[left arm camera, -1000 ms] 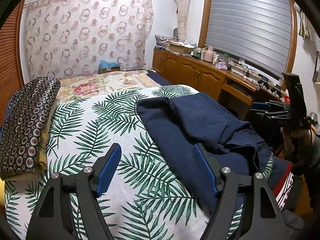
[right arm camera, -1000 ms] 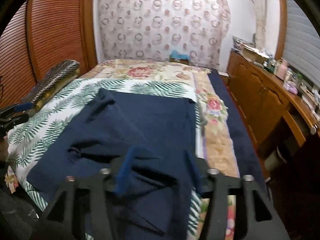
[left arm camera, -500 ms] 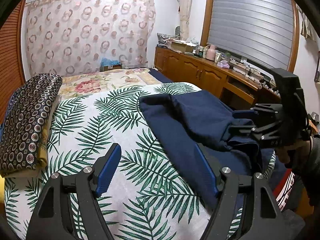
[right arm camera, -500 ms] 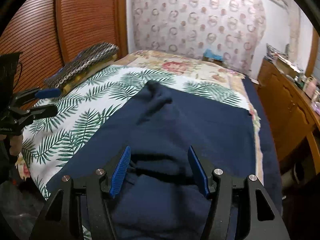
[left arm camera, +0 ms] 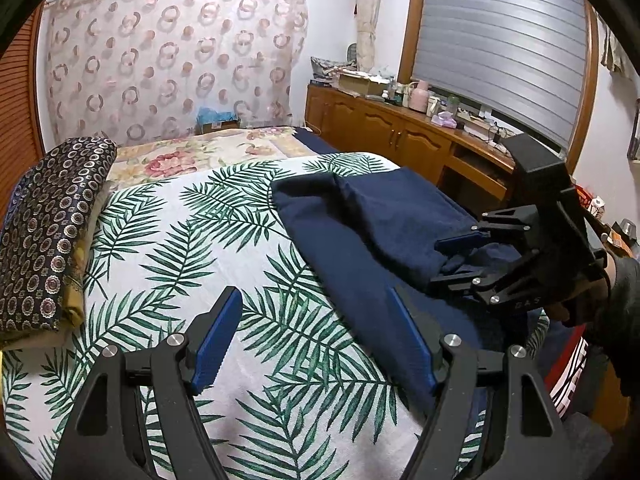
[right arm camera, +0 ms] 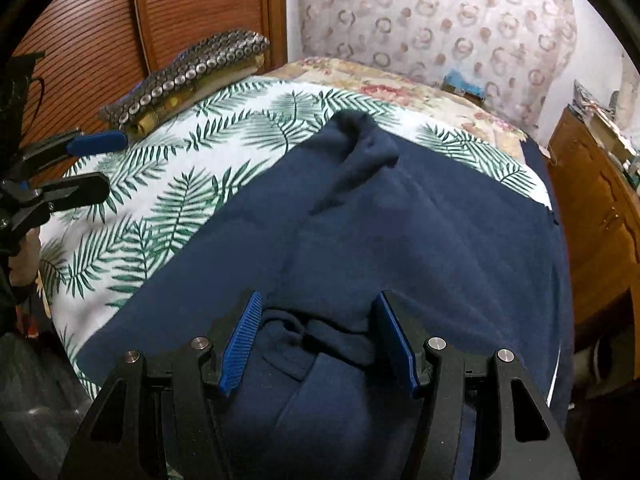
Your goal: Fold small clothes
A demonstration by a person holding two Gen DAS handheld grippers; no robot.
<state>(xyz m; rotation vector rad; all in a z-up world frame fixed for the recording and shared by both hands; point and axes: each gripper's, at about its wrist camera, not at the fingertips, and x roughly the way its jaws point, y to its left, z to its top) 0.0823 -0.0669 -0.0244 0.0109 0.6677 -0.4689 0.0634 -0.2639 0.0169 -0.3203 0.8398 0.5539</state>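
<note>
Both released: right hand-held gripper point(right arm camera: 318, 340) straddling bunched navy garment point(right arm camera: 400, 232), left hand-held gripper point(left arm camera: 316, 344) idle at 9 o'clock; pinch one layer only.

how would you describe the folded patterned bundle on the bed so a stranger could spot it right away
Start at the bed with the palm-leaf sheet, then look to the edge along the ribbed wooden doors. The folded bundle lies there, well apart from the navy garment. Its dark cloth dotted with small round medallions over a mustard-yellow layer sets it apart.
</note>
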